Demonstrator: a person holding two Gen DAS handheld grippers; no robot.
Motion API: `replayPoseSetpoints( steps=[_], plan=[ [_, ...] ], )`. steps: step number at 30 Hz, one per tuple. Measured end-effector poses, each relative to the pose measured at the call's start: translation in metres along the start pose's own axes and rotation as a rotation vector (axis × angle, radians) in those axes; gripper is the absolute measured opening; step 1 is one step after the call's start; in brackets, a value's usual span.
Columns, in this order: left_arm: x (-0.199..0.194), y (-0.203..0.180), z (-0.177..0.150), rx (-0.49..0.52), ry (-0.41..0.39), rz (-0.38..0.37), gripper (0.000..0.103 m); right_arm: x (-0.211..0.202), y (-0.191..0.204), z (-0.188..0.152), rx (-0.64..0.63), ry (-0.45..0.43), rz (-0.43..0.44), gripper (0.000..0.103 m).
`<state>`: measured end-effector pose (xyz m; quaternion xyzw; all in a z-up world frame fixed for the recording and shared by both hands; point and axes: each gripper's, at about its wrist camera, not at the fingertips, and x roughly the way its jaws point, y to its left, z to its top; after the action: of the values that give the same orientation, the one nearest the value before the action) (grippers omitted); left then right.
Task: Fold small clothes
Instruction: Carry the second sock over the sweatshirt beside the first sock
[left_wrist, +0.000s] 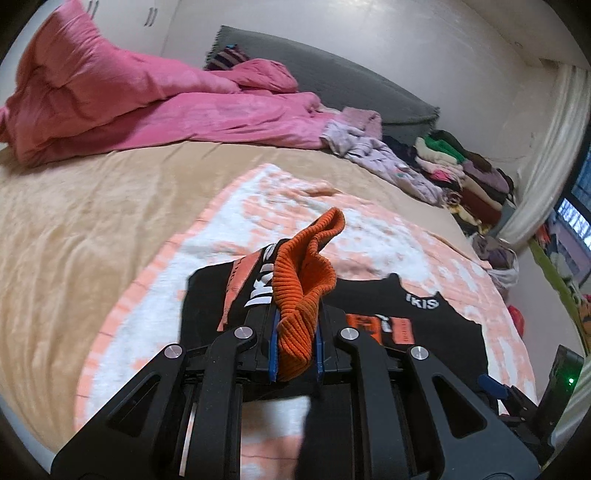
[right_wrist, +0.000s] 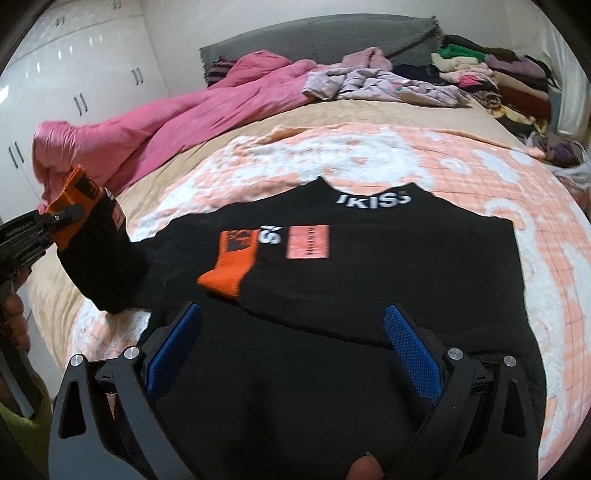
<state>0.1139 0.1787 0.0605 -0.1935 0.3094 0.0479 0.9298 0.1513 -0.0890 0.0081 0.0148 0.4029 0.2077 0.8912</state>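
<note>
A small black sweater (right_wrist: 388, 269) with white lettering and orange ribbed cuffs lies flat on a peach and white blanket (right_wrist: 369, 155). My left gripper (left_wrist: 295, 332) is shut on the orange cuff (left_wrist: 306, 280) of one sleeve and holds it lifted above the sweater's left side; it also shows in the right wrist view (right_wrist: 62, 218). The other sleeve is folded across the chest, with its orange cuff (right_wrist: 229, 269) lying flat. My right gripper (right_wrist: 291, 332) is open and empty just above the sweater's lower part.
A pink duvet (right_wrist: 166, 114) is heaped at the bed's far left. A lilac garment (right_wrist: 376, 85) and a stack of folded clothes (right_wrist: 491, 77) lie by the grey headboard (right_wrist: 317, 40). White wardrobes (right_wrist: 74, 85) stand to the left. A tan sheet (left_wrist: 92, 206) surrounds the blanket.
</note>
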Motion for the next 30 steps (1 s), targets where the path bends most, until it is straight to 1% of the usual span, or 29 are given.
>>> replayPoseSetpoints(
  steps=[6, 17, 20, 25, 30],
  plan=[
    [0.014, -0.039, -0.004, 0.046, 0.025, -0.041, 0.007, -0.014, -0.028, -0.003, 0.049, -0.017, 0.001, 0.098],
    [0.051, -0.116, -0.024, 0.138, 0.109, -0.144, 0.007, -0.034, -0.082, -0.014, 0.150, -0.042, -0.041, 0.098],
    [0.060, -0.129, -0.030, 0.149, 0.128, -0.160, 0.007, -0.040, -0.095, -0.016, 0.177, -0.050, -0.057, 0.098],
    [0.078, -0.146, -0.044, 0.160, 0.182, -0.191, 0.007, -0.046, -0.113, -0.020, 0.220, -0.057, -0.087, 0.098],
    [0.089, -0.158, -0.057, 0.186, 0.219, -0.216, 0.007, -0.049, -0.121, -0.021, 0.236, -0.062, -0.106, 0.098]
  ],
)
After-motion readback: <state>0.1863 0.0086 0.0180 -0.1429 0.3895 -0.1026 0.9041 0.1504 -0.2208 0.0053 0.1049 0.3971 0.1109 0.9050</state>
